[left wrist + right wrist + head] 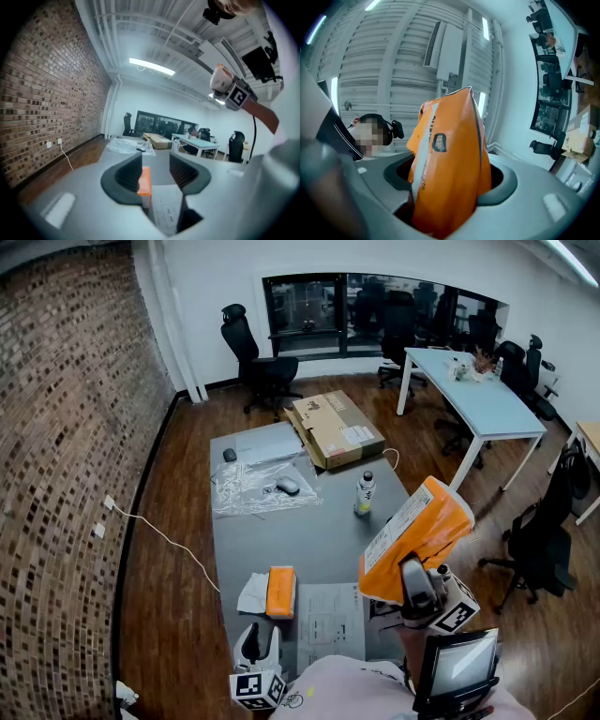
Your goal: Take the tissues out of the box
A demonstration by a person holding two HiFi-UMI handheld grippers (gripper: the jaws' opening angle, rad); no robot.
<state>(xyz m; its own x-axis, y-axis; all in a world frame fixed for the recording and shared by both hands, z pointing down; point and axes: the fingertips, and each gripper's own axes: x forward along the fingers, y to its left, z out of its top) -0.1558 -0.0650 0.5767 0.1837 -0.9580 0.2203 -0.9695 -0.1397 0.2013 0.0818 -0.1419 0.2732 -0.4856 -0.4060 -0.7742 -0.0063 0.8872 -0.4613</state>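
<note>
Between the jaws of the right gripper [451, 185] sits a bulging orange soft pack [450, 140]. The jaws stand about half apart and press on its lower end, while the rest rises up and away from the gripper, lifted well clear of the grey table [319, 540]. The grip looks risky. The wrapper appears to be slick, glossy film over a soft, yielding filling, so a nip on one end could let the pack slide or swing out, and a harder squeeze would probably crumple the tissues inside. I cannot tell where its opening lies. If the opening faces down, the contents could spill. The left gripper [155, 176] is far below and to the side with its ribbed dark pads spread and nothing pinched, too far off to steady the pack or draw a tissue out. Just ahead of the left gripper, close to its left pad, a second orange pack [281, 591] lies flat on the table. It is small and block-shaped, with a crumpled white tissue [252, 595] touching its far-left side and a printed sheet [330, 615] just to its right. Farther ahead are a bottle [365, 493], a wrinkled clear plastic bag [253, 486] and a flat cardboard box [333, 427].
</note>
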